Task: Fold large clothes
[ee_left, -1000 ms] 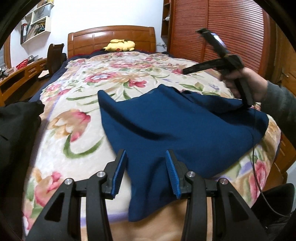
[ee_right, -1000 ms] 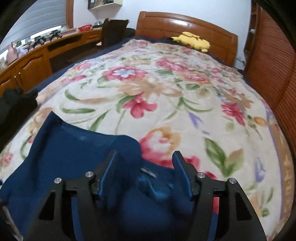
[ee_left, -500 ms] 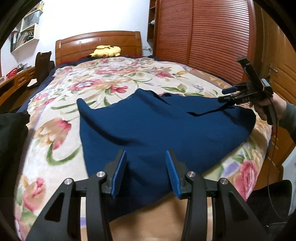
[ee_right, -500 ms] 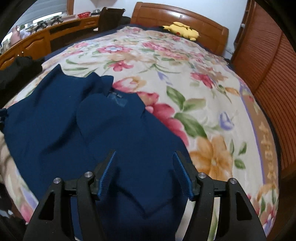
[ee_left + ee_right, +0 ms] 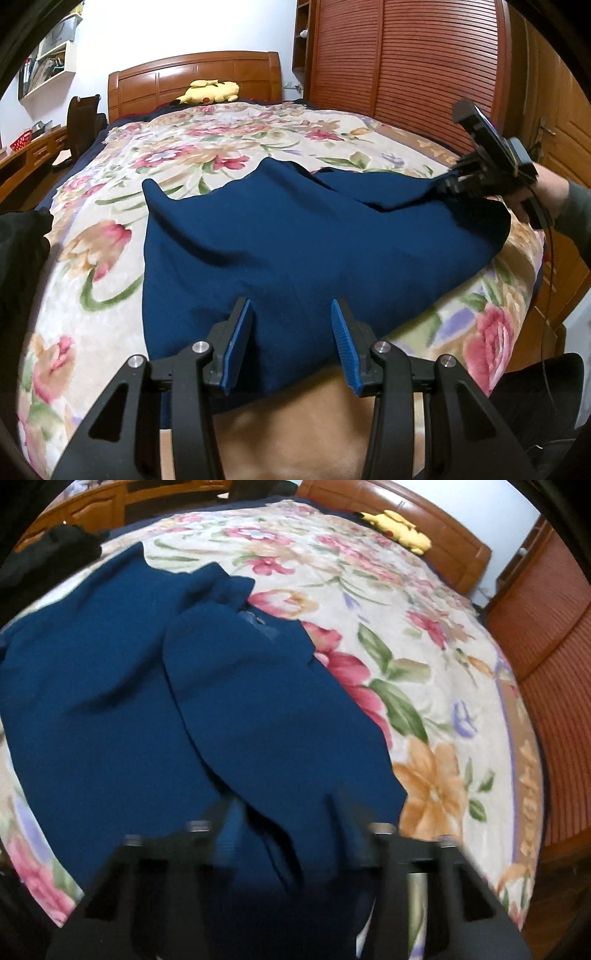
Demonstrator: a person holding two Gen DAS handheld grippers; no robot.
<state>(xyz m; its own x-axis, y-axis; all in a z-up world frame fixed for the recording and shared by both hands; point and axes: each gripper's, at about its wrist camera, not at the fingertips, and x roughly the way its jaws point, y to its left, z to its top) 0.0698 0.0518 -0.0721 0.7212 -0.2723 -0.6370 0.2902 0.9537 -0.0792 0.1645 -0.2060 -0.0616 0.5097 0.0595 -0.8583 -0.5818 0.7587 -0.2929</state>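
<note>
Blue garment (image 5: 303,236) lies spread on the flowered bed (image 5: 207,162); left gripper (image 5: 291,332) jaws apart above its near hem; right gripper (image 5: 284,834) blurred, jaw state unclear.

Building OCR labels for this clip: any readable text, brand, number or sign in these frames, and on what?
None readable.
Neck tag on the blue garment: blurred, nothing legible.
Books on the wall shelf: too small to read.
Bedspread: floral pattern only, no words.
</note>
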